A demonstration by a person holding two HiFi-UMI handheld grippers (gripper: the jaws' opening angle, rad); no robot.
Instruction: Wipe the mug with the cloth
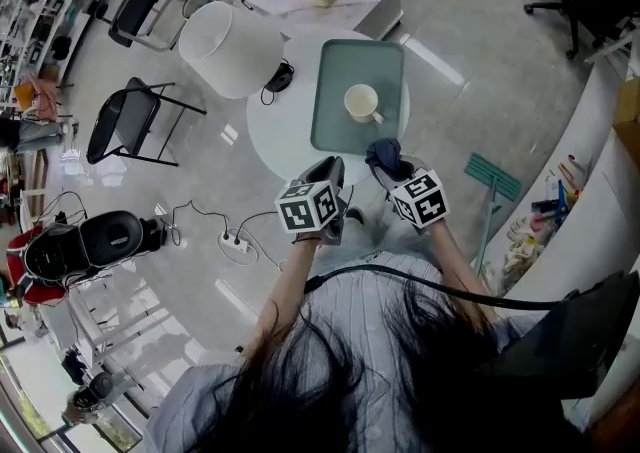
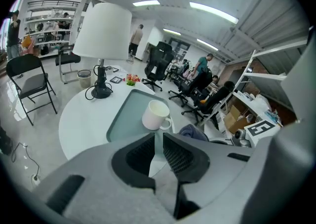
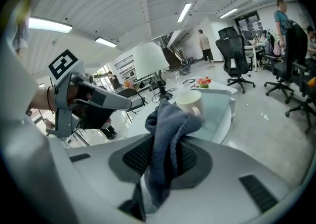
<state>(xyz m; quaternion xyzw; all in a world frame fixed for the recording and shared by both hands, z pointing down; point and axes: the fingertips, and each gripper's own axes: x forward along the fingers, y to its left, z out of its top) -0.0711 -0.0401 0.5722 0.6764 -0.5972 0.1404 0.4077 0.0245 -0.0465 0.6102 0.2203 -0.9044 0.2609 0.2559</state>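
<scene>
Round white table (image 1: pixel 278 136) carries a tray (image 1: pixel 335 121) and lamp (image 1: pixel 228 46).

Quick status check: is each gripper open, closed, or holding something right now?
Left gripper: slightly open, nothing in it.
Right gripper: closed on the blue cloth.

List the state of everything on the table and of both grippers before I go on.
mug: upright on the tray, empty, untouched.
tray: flat on the round table, holding only the mug.
cloth: bunched, clamped in the right gripper, clear of the mug.
right gripper: shut on the cloth.
left gripper: jaws slightly apart, nothing between them.
lamp: upright, beside the tray.
</scene>
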